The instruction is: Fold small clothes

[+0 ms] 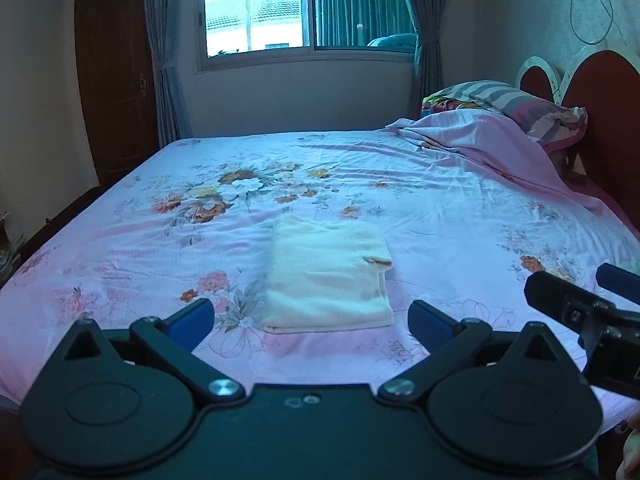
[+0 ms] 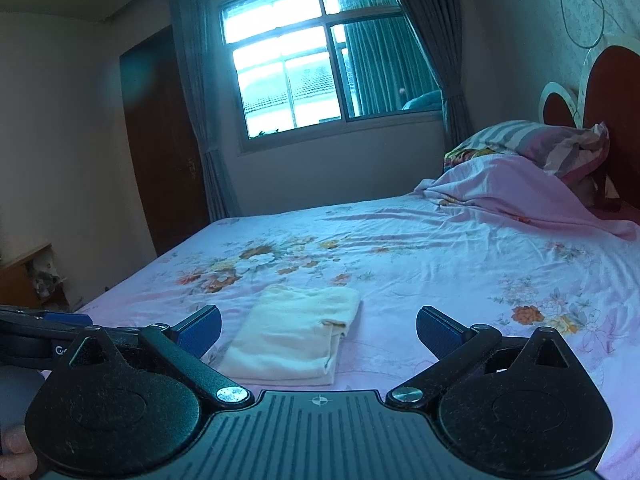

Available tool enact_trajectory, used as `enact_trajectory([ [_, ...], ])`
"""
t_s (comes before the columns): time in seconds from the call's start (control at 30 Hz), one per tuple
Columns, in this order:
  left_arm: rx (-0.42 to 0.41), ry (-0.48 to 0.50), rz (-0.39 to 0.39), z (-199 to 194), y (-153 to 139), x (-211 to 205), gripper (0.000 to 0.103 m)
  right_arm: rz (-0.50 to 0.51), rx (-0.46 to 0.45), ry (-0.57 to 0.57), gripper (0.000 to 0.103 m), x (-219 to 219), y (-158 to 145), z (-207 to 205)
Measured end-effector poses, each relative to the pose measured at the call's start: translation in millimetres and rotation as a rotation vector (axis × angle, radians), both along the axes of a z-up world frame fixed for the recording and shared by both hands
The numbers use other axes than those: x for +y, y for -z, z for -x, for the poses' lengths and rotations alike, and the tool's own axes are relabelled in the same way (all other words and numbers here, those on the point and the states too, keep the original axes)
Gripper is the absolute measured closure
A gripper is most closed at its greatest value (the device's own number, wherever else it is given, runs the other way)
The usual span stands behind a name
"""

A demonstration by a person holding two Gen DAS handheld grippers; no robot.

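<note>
the cream terry cloth garment [image 1: 328, 276], folded into a flat rectangle, lay at twelve o'clock on the pink floral bedsheet [image 1: 440, 208]. left gripper [image 1: 310, 320] and right gripper [image 2: 318, 330] hovered apart from it, jaws wide and empty, evidently released after folding.

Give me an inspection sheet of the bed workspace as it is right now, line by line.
Surface: bed sheet, pink floral, lightly creased.
Job's things: cream cloth folded into a rectangle, lying flat in front of both grippers.
Clutter: rumpled pink blanket and striped pillow by the headboard.
Grippers: left gripper open, empty; right gripper open wide, empty; neither touches the cloth.
Cables: thin cable looping on the wall above the headboard.
Surroundings: window with curtains, dark wooden door.
</note>
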State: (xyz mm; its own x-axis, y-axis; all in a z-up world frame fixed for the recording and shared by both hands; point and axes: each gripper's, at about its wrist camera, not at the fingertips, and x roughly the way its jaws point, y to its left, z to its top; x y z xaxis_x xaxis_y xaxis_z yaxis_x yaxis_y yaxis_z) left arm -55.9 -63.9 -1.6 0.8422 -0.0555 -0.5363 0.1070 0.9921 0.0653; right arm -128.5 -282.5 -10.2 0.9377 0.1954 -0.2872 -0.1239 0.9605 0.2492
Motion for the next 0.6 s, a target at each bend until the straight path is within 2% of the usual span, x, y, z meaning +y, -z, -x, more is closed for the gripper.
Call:
enact_trajectory([
  [0.6,0.013,0.025,0.026,-4.6,3.3,1.4,0.001,0.009,-0.005,0.001,0.0,-1.5,2.6,-0.7],
])
